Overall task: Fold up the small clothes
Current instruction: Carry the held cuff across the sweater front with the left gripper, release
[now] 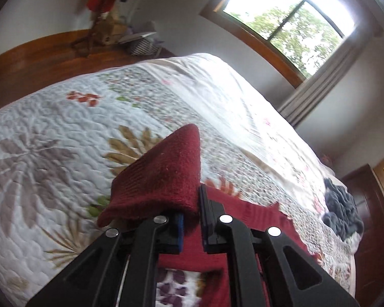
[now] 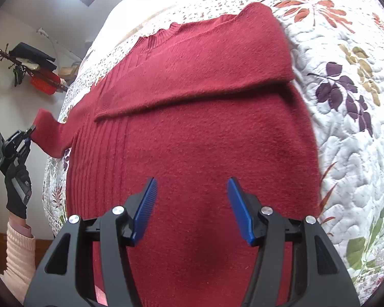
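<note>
On the bed (image 2: 350, 133), over a white quilt with a flower print, a red sweater (image 2: 192, 133) lies spread flat. One sleeve (image 2: 204, 58) is already folded across the chest, its edge running as a slanted line over the body, which suggests the sides are being brought in before the body is folded up. The other sleeve (image 2: 48, 135) is lifted off the edge of the bed; I judge it is held up so it can be carried across the front in the same way.

The left tongs (image 1: 192, 220) are clamped on the cuff of that sleeve, the knit bunched over the fingers and standing up in a peak. In the right wrist view the same tongs (image 2: 29, 131) show small at the far left, held by a hand in a black glove (image 2: 16, 192).

The right tongs (image 2: 192, 209) stand wide apart with nothing between the blue pads (image 2: 239, 209), low over the lower body of the sweater; whether they touch the knit I cannot tell. A dark grey garment (image 1: 343, 209) lies further along the bed.
</note>
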